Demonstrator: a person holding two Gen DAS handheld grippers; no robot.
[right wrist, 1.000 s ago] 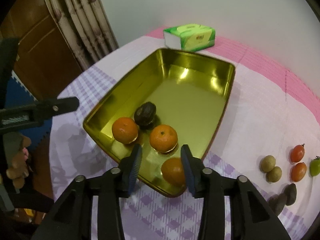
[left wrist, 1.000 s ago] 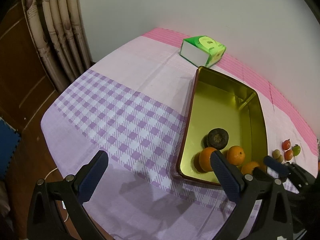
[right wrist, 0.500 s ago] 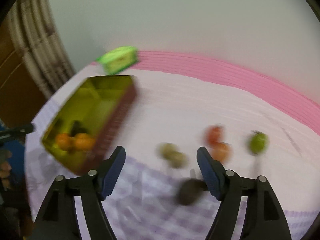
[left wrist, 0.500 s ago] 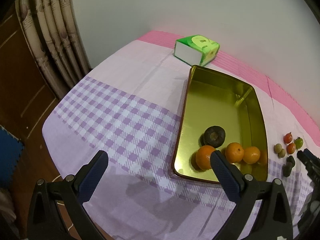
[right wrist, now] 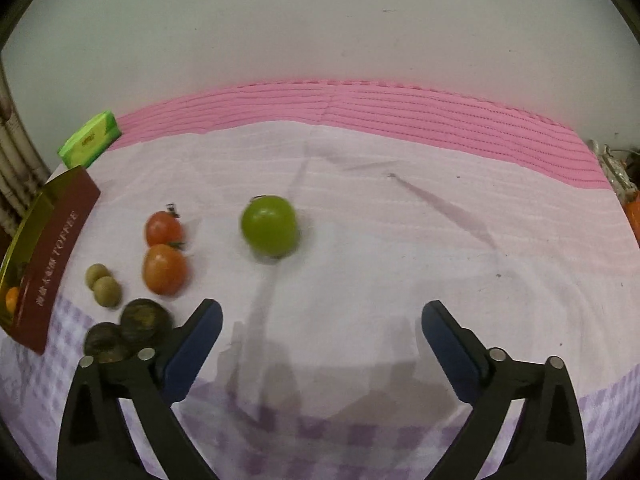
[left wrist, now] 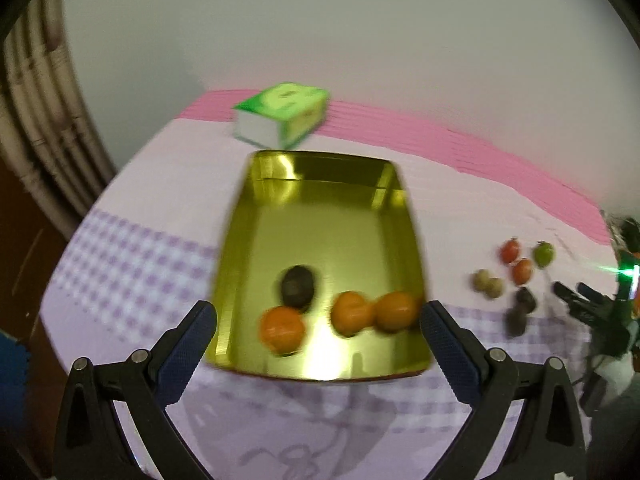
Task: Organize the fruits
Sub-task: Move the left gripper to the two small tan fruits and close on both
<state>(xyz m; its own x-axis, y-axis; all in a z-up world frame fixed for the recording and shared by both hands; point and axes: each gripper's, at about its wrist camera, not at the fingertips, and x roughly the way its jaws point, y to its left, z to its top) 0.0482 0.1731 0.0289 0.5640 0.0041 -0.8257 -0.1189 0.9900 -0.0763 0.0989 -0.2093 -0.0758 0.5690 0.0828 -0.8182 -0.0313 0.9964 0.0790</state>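
Right wrist view: a desk [right wrist: 400, 208] under pink-and-lilac cloth meets a pale wall [right wrist: 320, 20]. Right gripper [right wrist: 320, 320] gapes wide and empty above the cloth; the green fruit [right wrist: 269, 225] lies ahead, slightly left, tomatoes [right wrist: 164, 256] farther left. Left gripper [left wrist: 318, 322], equally wide and empty, faces the tin [left wrist: 320, 216] holding three oranges [left wrist: 352, 318].

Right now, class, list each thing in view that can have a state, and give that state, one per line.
Left gripper: open, empty.
Right gripper: open, empty.
Gold tin: lidless, holding three oranges and one dark fruit.
Green tomato: loose on the cloth.
Red tomatoes: on the cloth, outside the tin.
Tissue pack: lying flat.
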